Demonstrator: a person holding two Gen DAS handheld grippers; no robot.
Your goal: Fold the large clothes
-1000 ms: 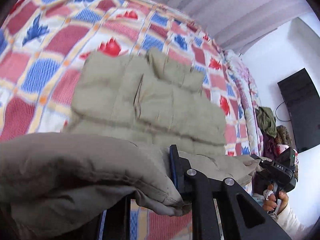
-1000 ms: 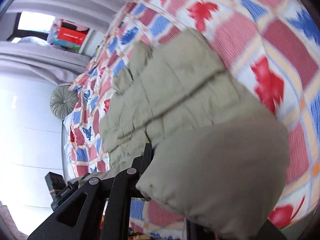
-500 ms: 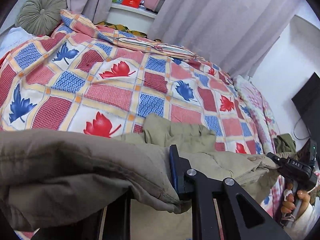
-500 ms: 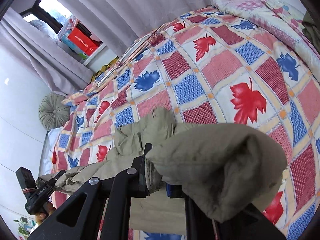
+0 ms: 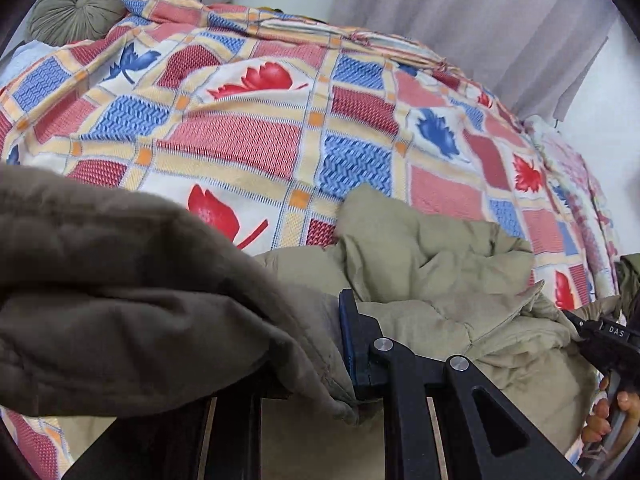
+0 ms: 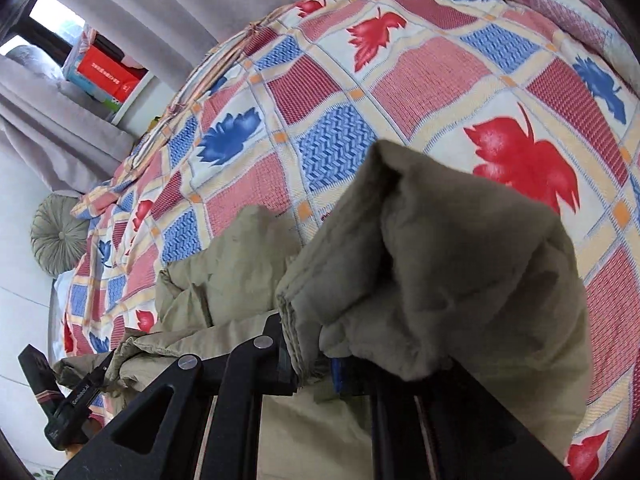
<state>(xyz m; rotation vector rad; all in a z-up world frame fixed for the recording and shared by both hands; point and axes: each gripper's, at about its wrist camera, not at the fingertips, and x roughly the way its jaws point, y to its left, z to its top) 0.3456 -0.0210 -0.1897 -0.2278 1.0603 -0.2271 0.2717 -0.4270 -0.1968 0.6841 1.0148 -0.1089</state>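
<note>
While both are lifting: the khaki padded coat [image 5: 432,280] is hanging over the quilted bed [image 5: 248,136].
Left tool [image 5: 320,356]: is clamping the coat's edge.
Right tool [image 6: 312,356]: is pinching another edge.

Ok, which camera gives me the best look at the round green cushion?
Left wrist view: the round green cushion sits large at top left, its button centre and pleats clear. Right wrist view shows it smaller, at the left edge beside the patchwork bedspread.
</note>
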